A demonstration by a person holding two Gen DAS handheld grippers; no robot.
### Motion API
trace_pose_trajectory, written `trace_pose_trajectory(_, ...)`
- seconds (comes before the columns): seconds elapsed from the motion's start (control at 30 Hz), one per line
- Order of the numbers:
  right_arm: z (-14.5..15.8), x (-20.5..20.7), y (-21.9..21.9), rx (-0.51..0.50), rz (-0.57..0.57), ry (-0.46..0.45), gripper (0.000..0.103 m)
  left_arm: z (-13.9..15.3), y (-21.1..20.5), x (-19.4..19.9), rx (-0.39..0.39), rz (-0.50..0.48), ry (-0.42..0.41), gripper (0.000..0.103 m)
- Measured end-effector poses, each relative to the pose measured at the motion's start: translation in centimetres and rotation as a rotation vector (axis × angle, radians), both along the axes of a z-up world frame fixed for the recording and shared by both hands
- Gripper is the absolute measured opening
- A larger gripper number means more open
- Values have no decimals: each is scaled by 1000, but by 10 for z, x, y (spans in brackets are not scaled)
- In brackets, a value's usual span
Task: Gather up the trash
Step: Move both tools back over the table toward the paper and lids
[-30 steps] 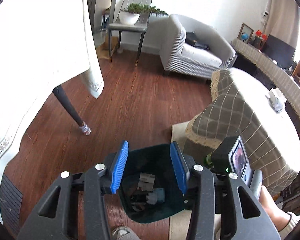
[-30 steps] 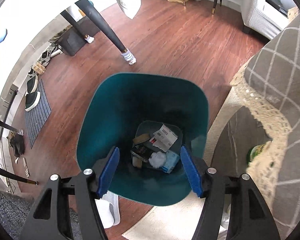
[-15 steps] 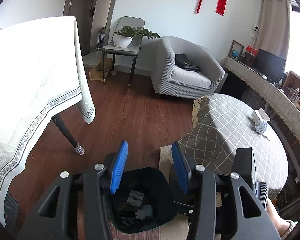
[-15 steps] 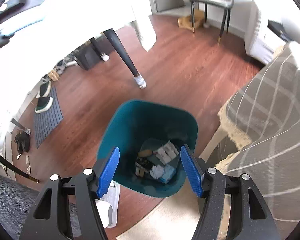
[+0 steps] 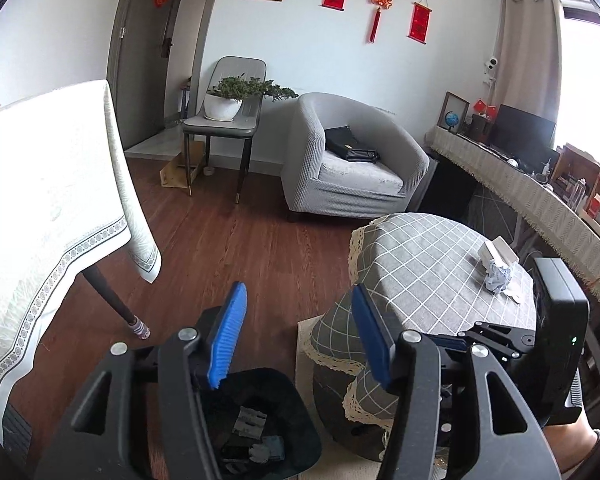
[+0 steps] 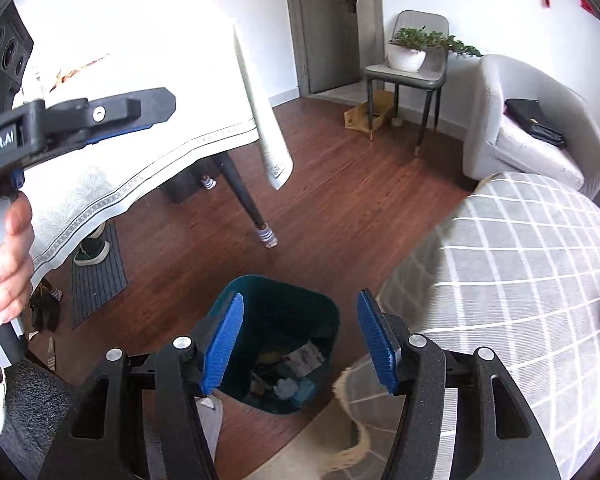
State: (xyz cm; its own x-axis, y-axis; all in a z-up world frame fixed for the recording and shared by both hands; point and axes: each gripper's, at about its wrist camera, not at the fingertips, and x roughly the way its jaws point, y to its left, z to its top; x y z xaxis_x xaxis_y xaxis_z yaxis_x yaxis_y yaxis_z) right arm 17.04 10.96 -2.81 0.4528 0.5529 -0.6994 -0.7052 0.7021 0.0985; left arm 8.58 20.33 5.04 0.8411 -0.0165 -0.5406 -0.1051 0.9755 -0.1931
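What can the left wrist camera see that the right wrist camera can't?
Only the left wrist view shows the crumpled paper and white box on the checked table, plus the dark screen. Only the right wrist view shows the shoes on the striped mat. Both show the teal bin, armchair and potted plant.

Checked-cloth table (image 5: 432, 256) carries crumpled paper (image 5: 498, 278) beside a white box (image 5: 500, 252) — teal bin (image 6: 278, 312) on the floor
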Motion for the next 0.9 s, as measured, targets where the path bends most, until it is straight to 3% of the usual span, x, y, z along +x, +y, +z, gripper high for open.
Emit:
trace_pose_trajectory(0.23, 11, 17, -38, -13, -46, -45, 60, 2, -37, 31, 20, -34, 2, 67)
trace_pose_trajectory(0.4, 14, 29, -65, -21, -77, -59, 60, -1, -67, 50, 40, -67, 1, 78)
trace_pose_trajectory(0.9, 16, 63, -155, -38, -198, -90, 60, -15, -141, 105, 48, -166, 12, 87)
